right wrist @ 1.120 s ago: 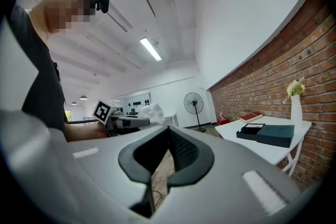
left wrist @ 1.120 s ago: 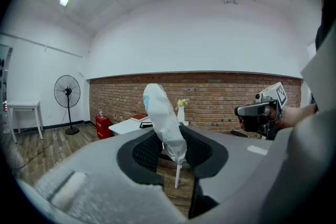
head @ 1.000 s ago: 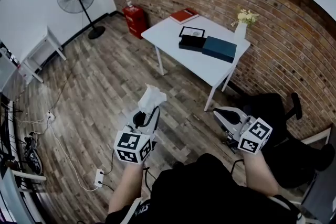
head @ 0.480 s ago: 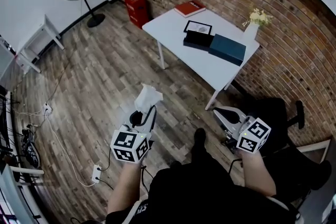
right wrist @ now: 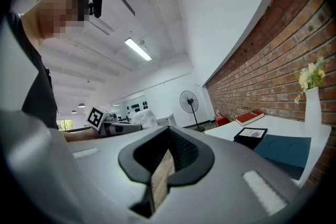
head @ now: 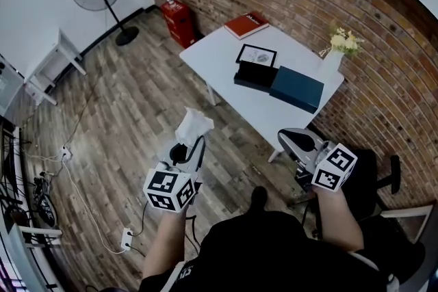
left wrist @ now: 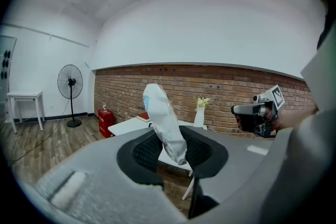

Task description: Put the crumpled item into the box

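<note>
Closer now comes the white surface [head: 217,53]: the person has stepped up, and the right hand-held gripper [head: 287,139] overlaps its near edge, jaws together and empty. The left hand-held gripper [head: 192,146] clamps the crumpled item [head: 194,125], white and sticking up, well short of the black box [head: 254,76] on the surface.

Head camera: from above my shoulders, steeply down onto the white table [head: 219,52] and floor [head: 137,102]. Left gripper [head: 189,145] camera: close behind my jaws, level, facing the brick wall [left wrist: 121,86]. Right gripper [head: 296,140] camera: level too, facing the fan [right wrist: 188,101] (each catches the other gripper off to one side). All three share table, wall and fan.
</note>
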Demonstrator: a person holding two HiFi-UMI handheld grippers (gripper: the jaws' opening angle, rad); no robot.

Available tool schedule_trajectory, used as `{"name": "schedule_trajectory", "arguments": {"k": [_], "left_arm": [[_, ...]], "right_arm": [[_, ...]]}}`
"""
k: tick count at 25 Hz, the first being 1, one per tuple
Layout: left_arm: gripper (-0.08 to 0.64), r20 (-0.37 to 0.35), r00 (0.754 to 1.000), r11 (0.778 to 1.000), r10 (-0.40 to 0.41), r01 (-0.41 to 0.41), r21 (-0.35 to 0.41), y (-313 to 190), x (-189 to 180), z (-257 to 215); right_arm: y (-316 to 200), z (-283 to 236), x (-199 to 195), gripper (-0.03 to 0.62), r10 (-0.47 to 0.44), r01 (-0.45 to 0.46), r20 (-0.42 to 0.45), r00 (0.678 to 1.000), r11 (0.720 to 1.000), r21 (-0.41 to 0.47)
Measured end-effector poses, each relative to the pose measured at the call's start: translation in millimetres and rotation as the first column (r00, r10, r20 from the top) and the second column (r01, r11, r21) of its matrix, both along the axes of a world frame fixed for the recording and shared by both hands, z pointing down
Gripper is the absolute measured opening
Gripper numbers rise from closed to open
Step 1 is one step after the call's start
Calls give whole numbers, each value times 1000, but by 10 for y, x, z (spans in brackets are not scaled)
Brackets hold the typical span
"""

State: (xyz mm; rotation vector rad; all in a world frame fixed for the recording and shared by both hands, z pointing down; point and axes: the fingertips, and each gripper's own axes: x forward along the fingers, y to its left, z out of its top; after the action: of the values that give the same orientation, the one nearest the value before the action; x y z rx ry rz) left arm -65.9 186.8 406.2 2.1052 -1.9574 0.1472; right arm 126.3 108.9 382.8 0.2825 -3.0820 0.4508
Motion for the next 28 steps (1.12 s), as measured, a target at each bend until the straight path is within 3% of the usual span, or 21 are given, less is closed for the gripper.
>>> {"name": "schedule_trajectory", "arguments": {"k": [6,11,17,28], "left_arm": [[103,16,1000,1000,8,-8,-26,-624,188,-12],[103,44,999,999,8,-6,-36,-871,236,-30],[103,13,1000,998,27,-26,-50,-1117,201,137],[103,-48,988,988,149,-151,-28,-2269,-394,339]], "right_arm": [[-663,19,283,0,13,-12,19,1000,1000,-27],[-930,191,411,0,30,-29,18,999,997,-71],[-1009,395,271,0,3,-5,-17,1000,995,-100],[-1832,617,-373,0,95,-108,-106,990,987,-118]]}}
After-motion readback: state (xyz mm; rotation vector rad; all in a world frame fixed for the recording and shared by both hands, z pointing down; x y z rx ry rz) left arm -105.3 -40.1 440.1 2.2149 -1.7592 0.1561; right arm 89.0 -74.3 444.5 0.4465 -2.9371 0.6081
